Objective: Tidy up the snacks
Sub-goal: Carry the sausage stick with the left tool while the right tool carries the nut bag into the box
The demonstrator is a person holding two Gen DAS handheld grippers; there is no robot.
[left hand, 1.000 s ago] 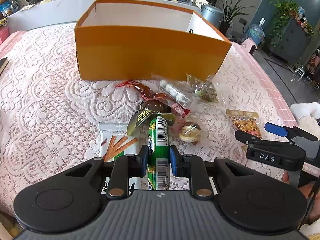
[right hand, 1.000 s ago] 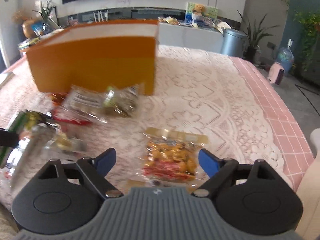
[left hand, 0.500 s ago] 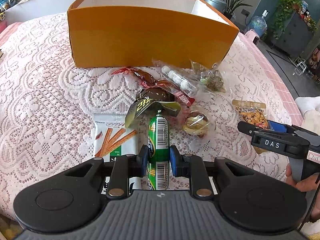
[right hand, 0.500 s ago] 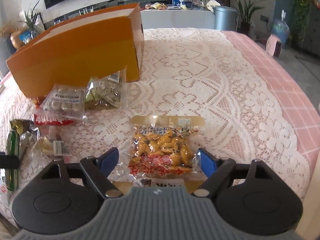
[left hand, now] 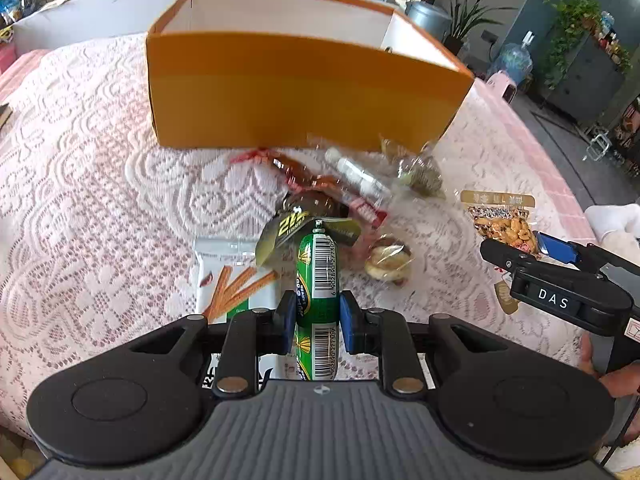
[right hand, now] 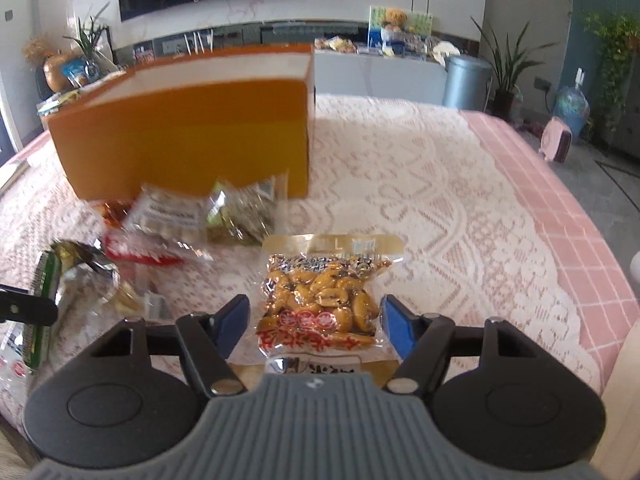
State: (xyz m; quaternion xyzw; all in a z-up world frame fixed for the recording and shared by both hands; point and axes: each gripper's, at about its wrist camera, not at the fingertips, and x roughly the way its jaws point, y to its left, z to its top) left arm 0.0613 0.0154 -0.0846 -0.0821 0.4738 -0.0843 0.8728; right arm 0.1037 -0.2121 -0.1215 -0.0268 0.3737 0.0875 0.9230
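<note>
Two snacks, one per hand

Left gripper [left hand: 318,314] fingers pinch a firm, slick green sausage stick [left hand: 317,276] mid-length. Right gripper [right hand: 314,322] fingers have just been narrowing, not yet touching the soft, crinkly peanut packet [right hand: 324,300] between them; grip its sides.

The surface [right hand: 420,184] wears a white lace cloth over pink check. On it stands an open orange box [left hand: 288,92], with a loose cluster of packets just in front: a red wrapper [left hand: 296,172], a clear pack [left hand: 358,176] and a greenish bag [left hand: 424,174]. Nearer lie a white stick-snack pack [left hand: 230,276], a small wrapped cake [left hand: 388,262] and, off to the right, a nut packet [right hand: 320,296].
</note>
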